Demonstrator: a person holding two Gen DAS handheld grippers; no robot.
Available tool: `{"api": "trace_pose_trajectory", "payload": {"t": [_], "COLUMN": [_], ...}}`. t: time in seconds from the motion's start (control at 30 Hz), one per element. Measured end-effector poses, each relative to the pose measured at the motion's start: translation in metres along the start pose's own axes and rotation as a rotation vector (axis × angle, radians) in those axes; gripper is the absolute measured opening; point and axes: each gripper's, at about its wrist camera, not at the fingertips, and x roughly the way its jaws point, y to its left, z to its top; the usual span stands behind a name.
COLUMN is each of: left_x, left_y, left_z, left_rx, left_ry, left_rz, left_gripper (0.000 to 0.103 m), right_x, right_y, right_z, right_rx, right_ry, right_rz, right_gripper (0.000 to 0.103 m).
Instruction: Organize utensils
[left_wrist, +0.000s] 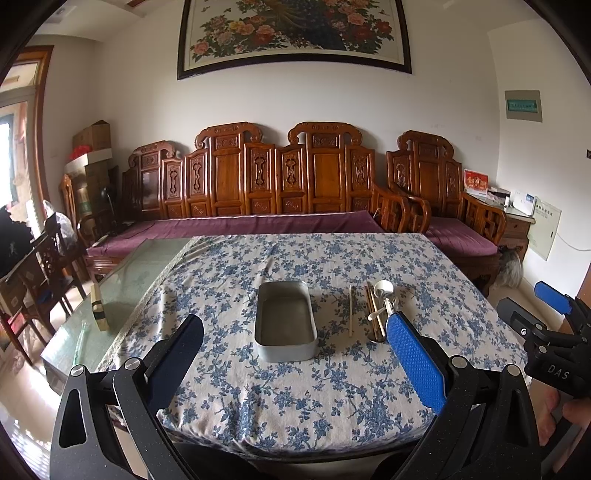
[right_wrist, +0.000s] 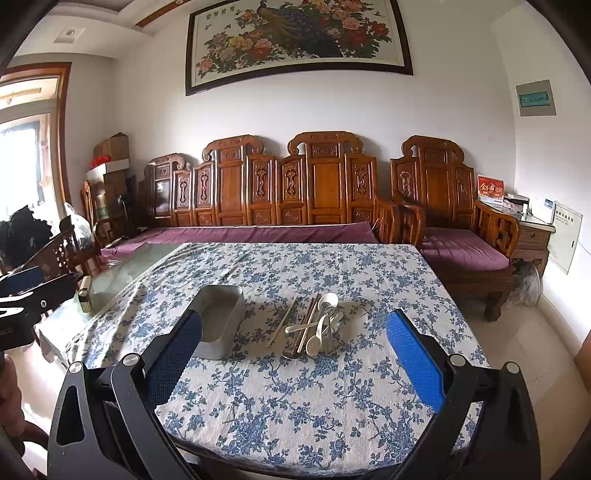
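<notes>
Nearby, wooden sofa (right_wrist: 280, 192) behind floral tablecloth (right_wrist: 295, 398), metal tin (left_wrist: 286, 321).

The left tongs' blue finger (left_wrist: 413, 362) covers the near ends of the white spoons (left_wrist: 384, 291) and chopsticks (left_wrist: 373, 314). The peacock painting (right_wrist: 295, 37) is cropped at the top edge.

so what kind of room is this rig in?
Likely a home living room doubling as a dining area: a carved wooden sofa with purple cushions along the wall, a large framed peacock painting above it, and a floral-clothed table holding utensils.
</notes>
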Motion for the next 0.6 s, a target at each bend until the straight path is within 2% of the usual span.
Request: {"api": "trace_pose_trajectory", "payload": {"t": [0.6], "left_x": [0.0025], "left_y": [-0.0005], "left_z": [-0.0010], "left_rx": [0.002], "left_ry": [0.003], "left_rz": [0.000], "left_gripper": [0.097], "right_x": [0.0028], "right_y": [0.0021], "right_z": [-0.0024], "right_rx": [0.003], "right_ry": [0.001], "right_rz": [0.004], "right_gripper": [0.100]}}
